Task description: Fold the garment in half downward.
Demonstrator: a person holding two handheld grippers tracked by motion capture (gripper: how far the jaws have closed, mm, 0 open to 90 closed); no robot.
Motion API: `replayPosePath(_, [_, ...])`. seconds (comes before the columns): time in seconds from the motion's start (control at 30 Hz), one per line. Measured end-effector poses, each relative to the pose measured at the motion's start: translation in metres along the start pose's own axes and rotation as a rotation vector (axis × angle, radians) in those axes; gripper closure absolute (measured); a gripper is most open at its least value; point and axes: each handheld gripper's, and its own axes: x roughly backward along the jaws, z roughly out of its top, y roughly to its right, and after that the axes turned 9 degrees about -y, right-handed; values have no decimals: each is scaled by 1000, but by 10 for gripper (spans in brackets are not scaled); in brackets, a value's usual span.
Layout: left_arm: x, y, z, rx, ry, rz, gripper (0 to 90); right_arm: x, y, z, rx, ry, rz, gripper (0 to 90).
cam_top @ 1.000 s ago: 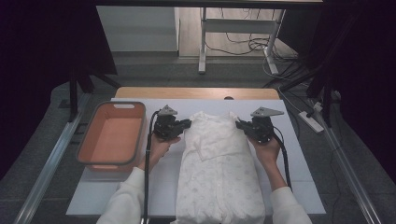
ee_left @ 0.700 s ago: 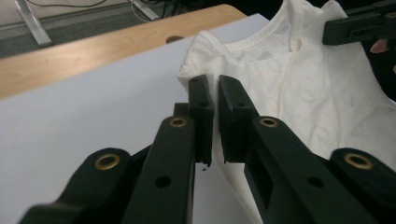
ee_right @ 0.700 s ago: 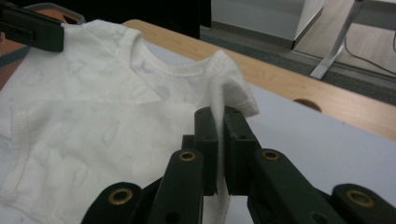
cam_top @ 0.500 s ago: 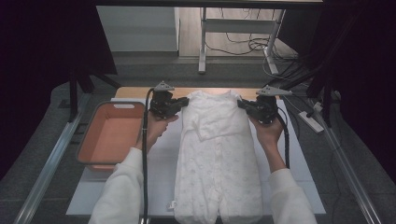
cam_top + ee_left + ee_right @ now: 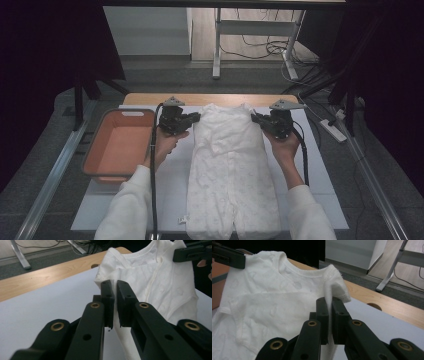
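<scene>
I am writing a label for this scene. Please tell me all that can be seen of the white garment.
The garment is a white baby suit of soft knit with a faint print, a front placket and short sleeves. It lies lengthwise on the white mat, legs toward the person, a small tag near the hem. The left tool and right tool are each shut on a shoulder, holding the top raised.

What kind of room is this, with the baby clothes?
Probably a lab or recording workspace, not a home: dark curtains flank the table, cables trail on the floor, and the white garment is handled with grippers.
</scene>
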Motion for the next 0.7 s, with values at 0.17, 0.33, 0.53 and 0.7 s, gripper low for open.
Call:
replayPosePath(0.17, [-8,2,-7,-6,-8,-15,833,-7,7,-15,-25,-10,21,853])
replayPosePath(0.33, [-10,6,-12,-11,-12,-23,832,-8,9,-27,-41,-9,33,852])
replayPosePath(0.53, [-14,11,-18,-17,-15,-32,830,-7,8,-36,-37,-16,35,852])
replayPosePath(0.7, [-17,13,-23,-22,-24,-36,830,-8,6,-43,-38,-23,37,852])
